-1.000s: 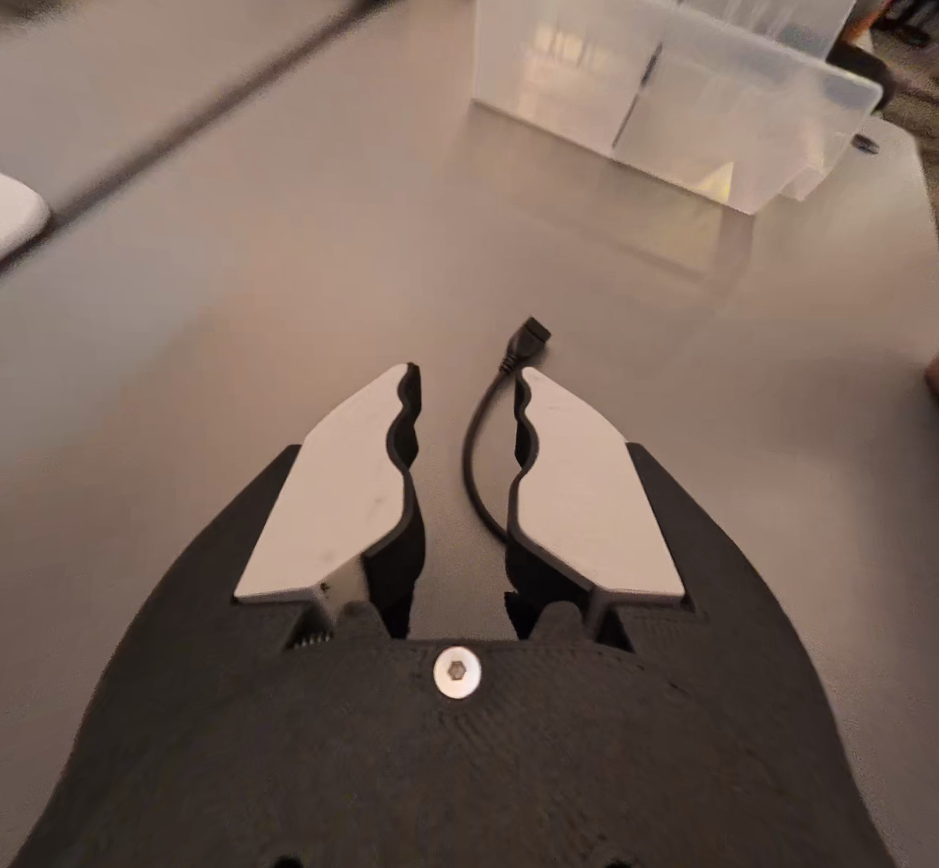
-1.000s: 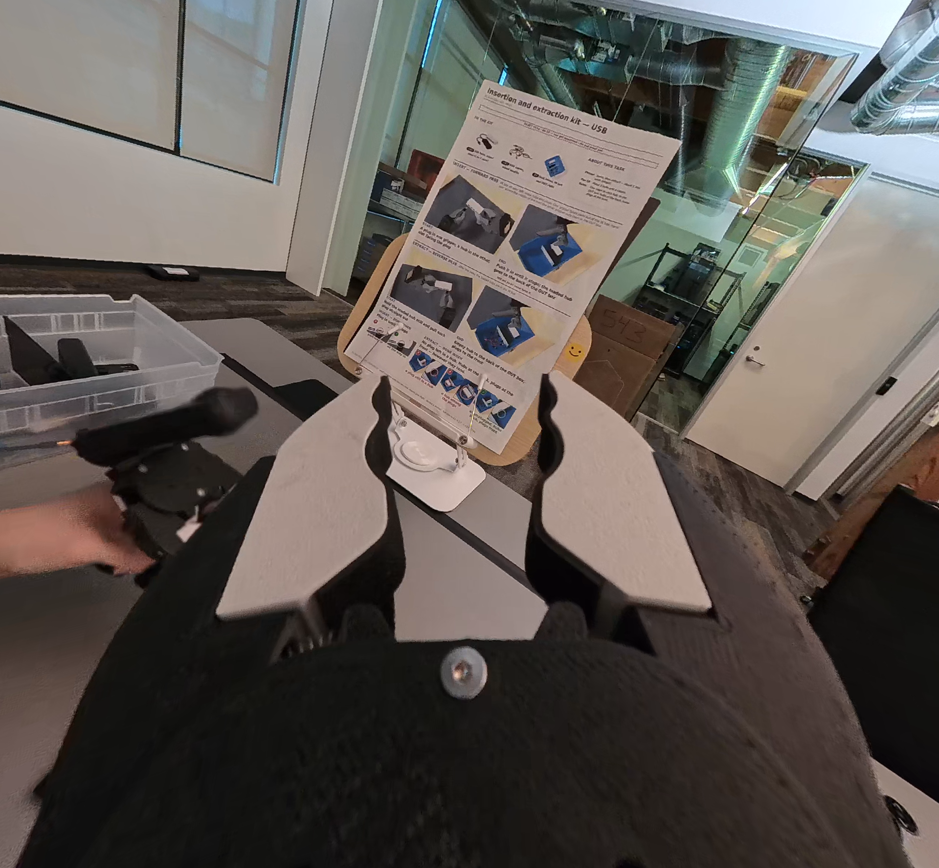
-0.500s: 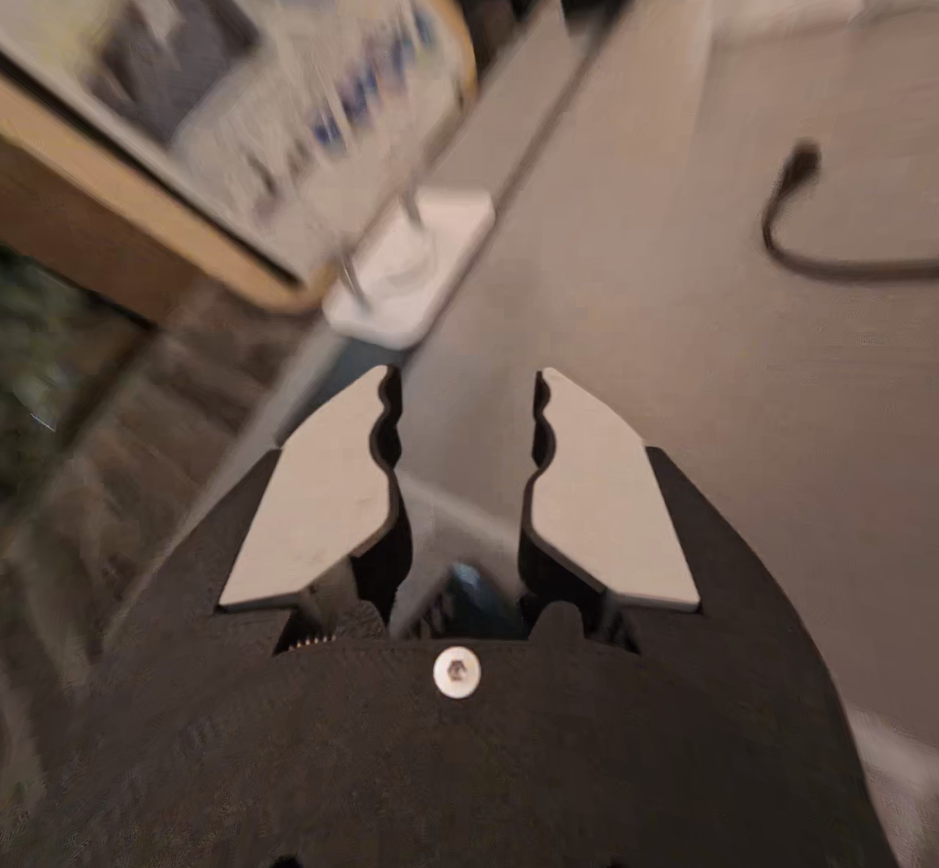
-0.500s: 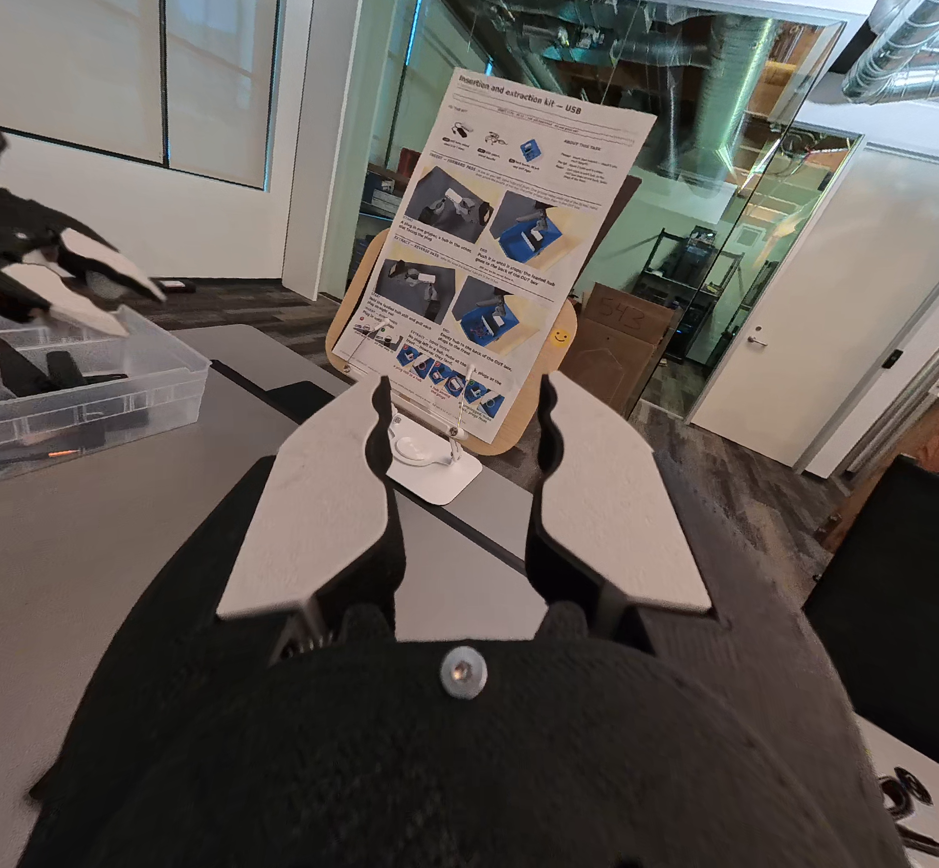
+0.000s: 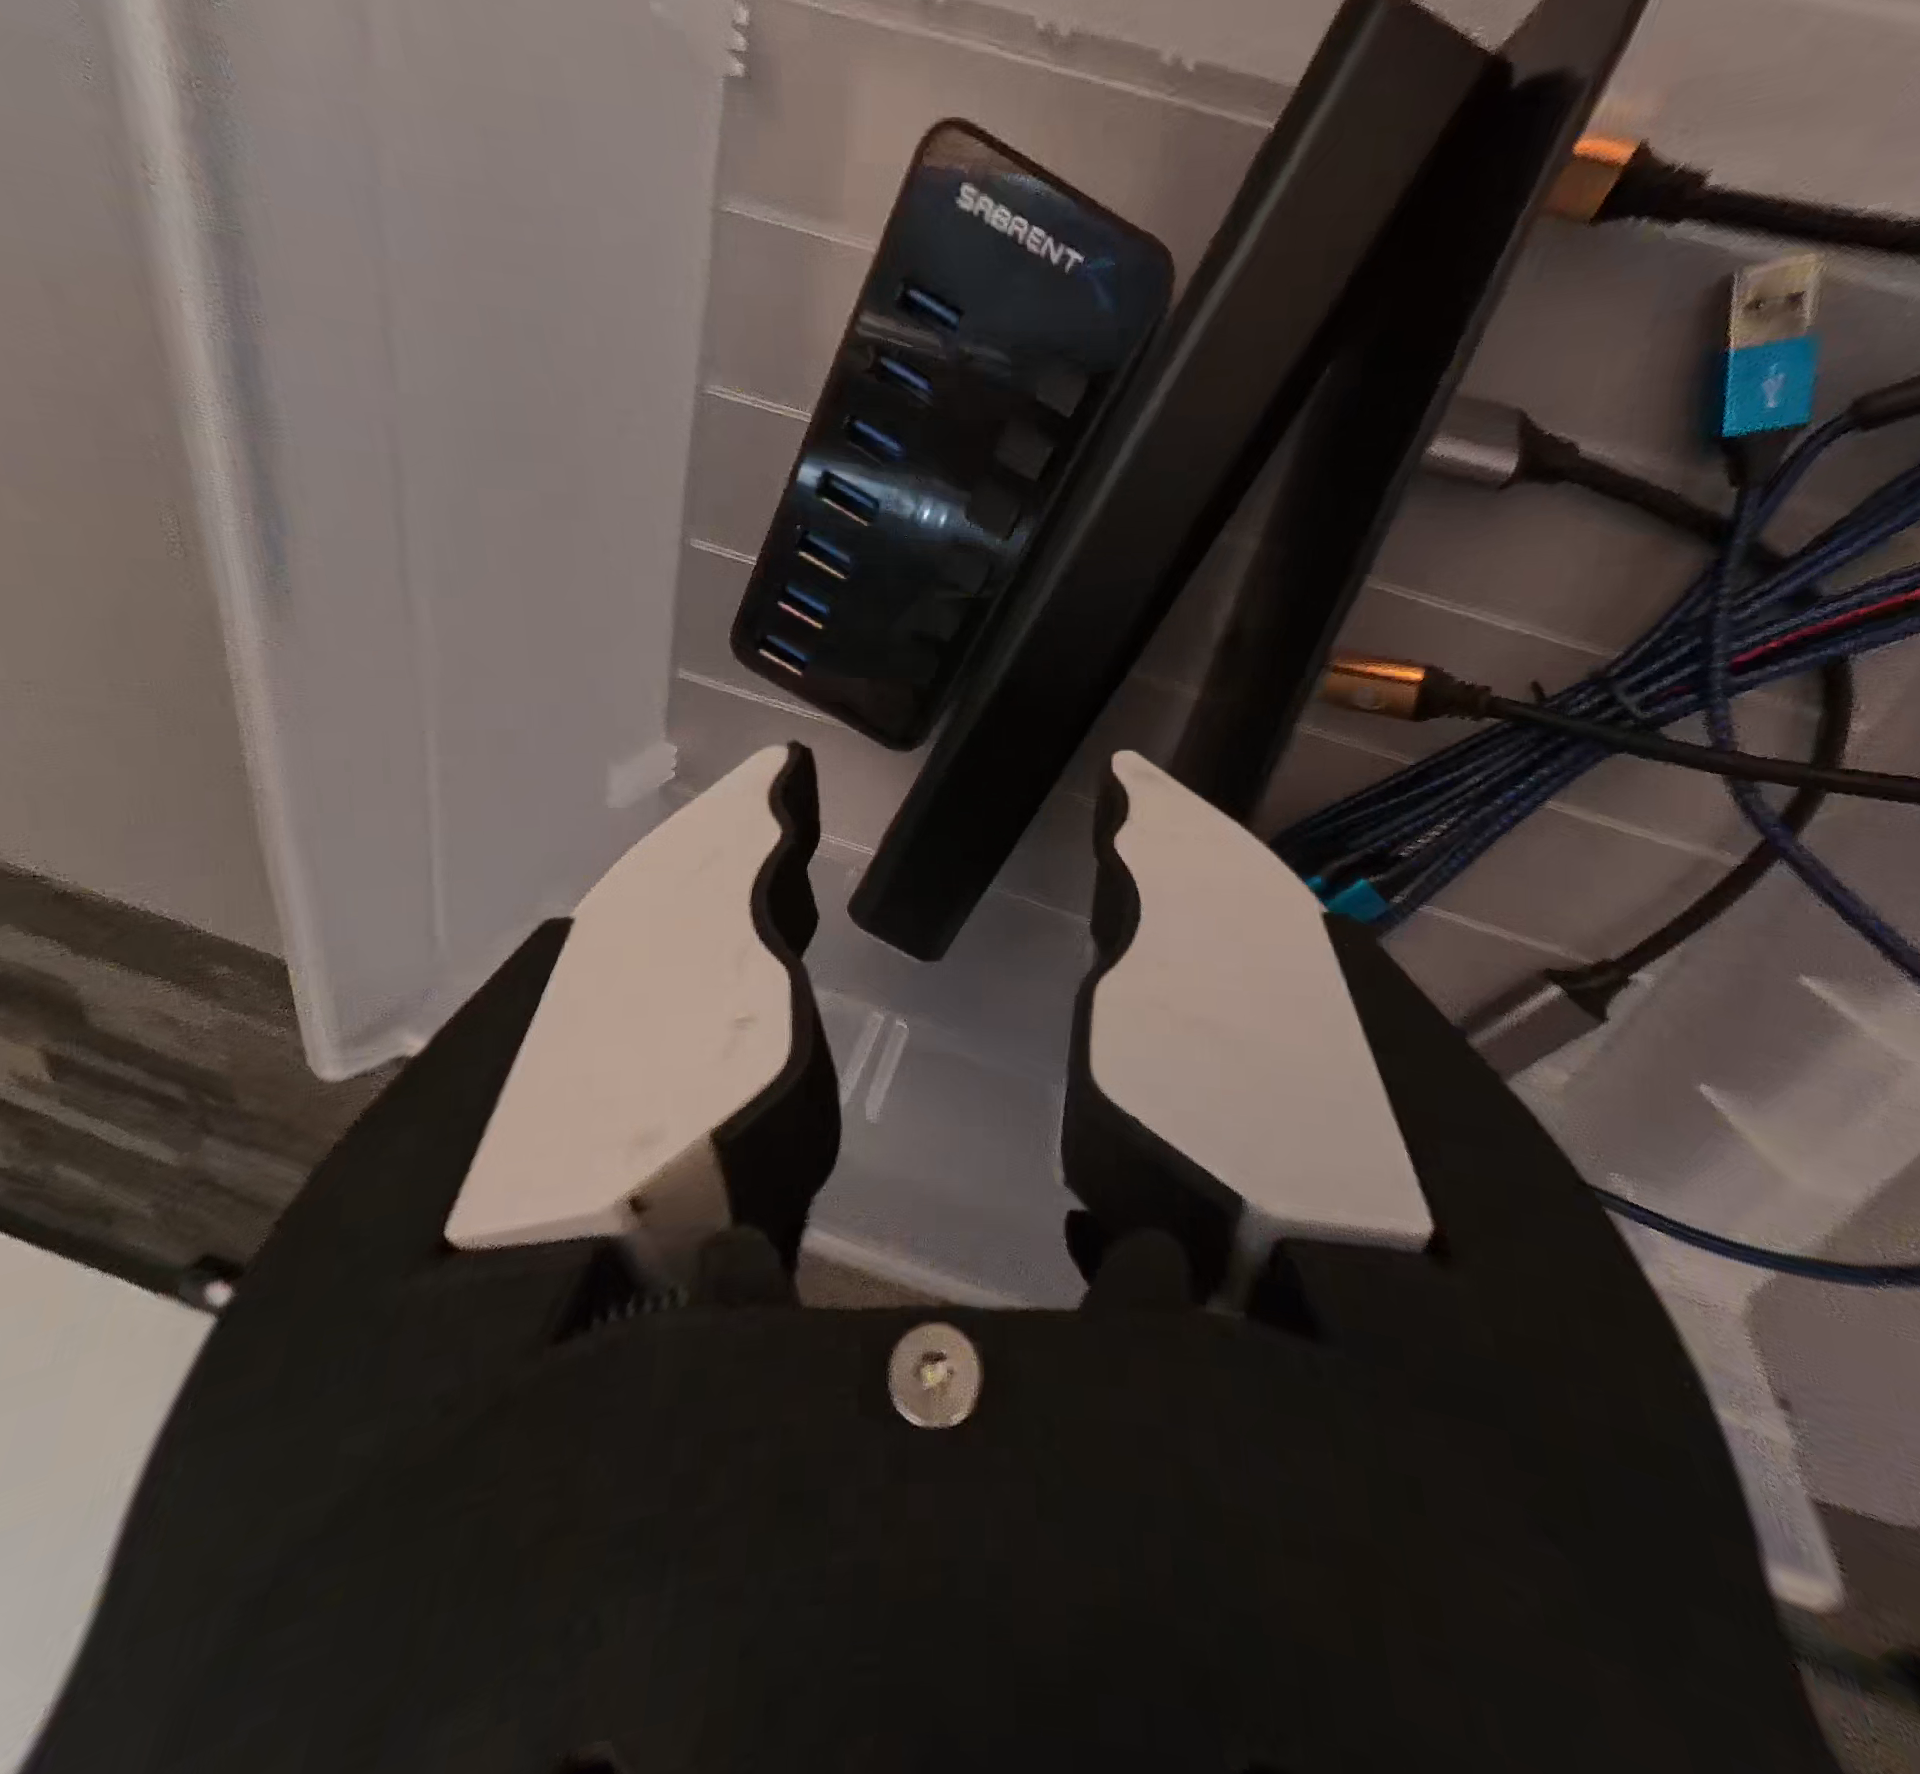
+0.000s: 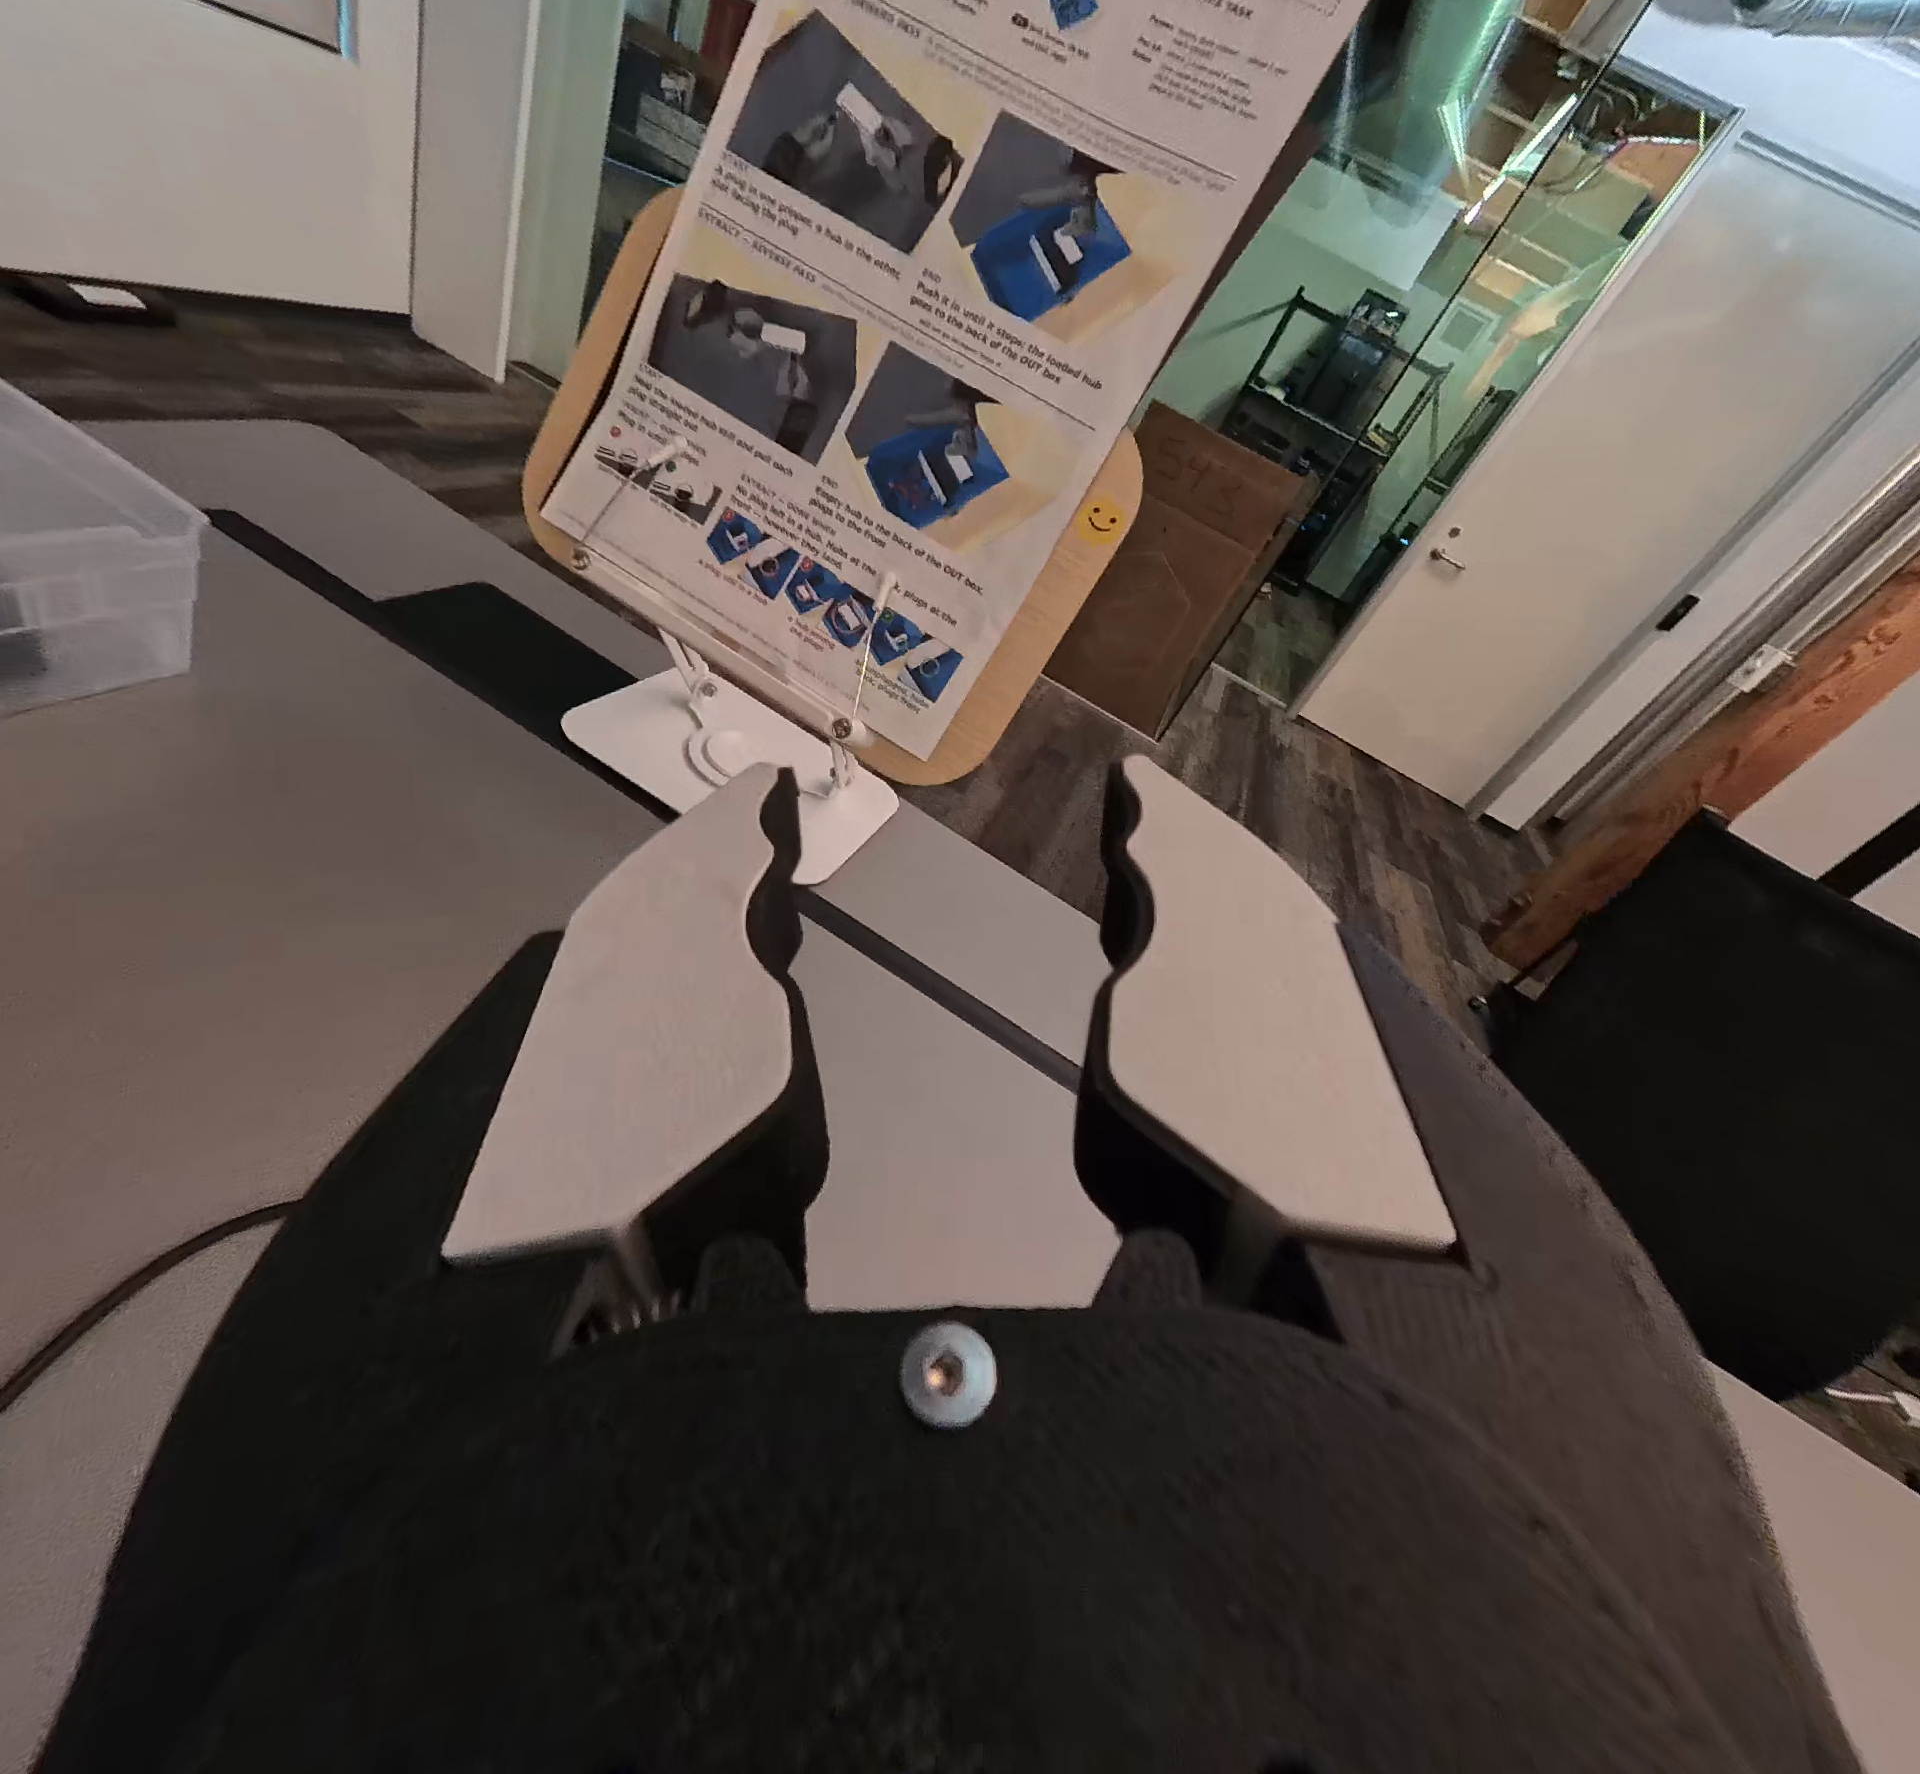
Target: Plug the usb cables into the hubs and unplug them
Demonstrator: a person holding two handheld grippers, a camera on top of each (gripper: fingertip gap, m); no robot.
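Note:
In the left wrist view my left gripper [image 5: 954, 768] is open and empty, pointing down into a clear plastic bin [image 5: 499, 374]. A black USB hub [image 5: 951, 436] with a row of blue ports lies in the bin just beyond my fingertips. A black divider panel [image 5: 1195, 498] stands beside it. Right of the divider lies a tangle of USB cables [image 5: 1621, 758], one with a blue plug [image 5: 1766, 353]. In the right wrist view my right gripper [image 6: 948, 784] is open and empty above the grey table [image 6: 260, 893].
A printed instruction sheet [image 6: 935, 301] on a white stand [image 6: 727, 768] sits at the table's far edge. A clear bin's corner [image 6: 83, 571] shows at the left. A black cable [image 6: 104, 1298] lies on the table at lower left. A black chair [image 6: 1714, 1101] stands right. Tip to tip, the grippers are about 60 cm apart.
My left gripper has swung from the table and its black cable over to the bin with the hub and cables. My right gripper has moved closer to the instruction sheet and tilted down.

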